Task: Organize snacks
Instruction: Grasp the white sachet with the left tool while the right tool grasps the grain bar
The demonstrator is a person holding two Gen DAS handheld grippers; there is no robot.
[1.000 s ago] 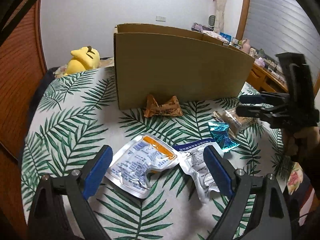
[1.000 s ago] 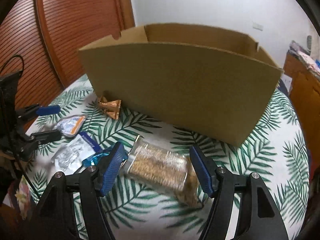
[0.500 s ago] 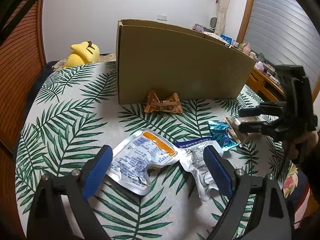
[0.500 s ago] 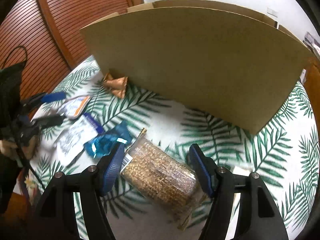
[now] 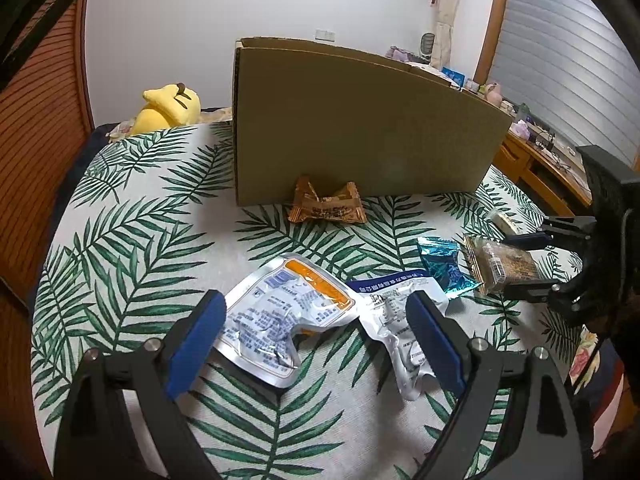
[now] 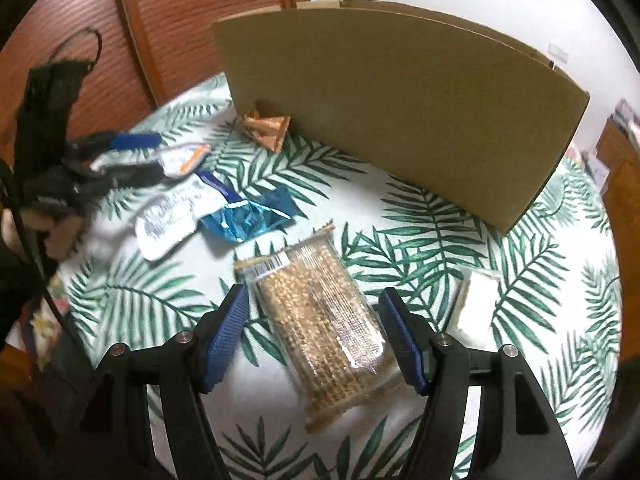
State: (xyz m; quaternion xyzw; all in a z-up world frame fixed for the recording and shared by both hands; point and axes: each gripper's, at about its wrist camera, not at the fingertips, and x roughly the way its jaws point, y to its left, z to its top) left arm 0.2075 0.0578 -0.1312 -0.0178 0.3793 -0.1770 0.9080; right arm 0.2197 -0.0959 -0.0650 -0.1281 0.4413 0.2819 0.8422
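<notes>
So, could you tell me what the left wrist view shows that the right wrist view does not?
Only the left wrist view shows the yellow plush toy behind the table, and the window blinds.

Only the right wrist view shows the small white packet lying right of the right gripper, whose open jaws straddle the grain bar without pressing it.

Both show the cardboard box, the brown wrapper at its foot, the blue foil wrapper, the two silver pouches and the leaf-print tablecloth.

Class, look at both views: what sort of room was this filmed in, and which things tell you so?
Most likely a lived-in home room, perhaps a bedroom: a yellow plush toy beside the leaf-print tablecloth, a cluttered wooden desk by the window blind, and a curtain.
</notes>
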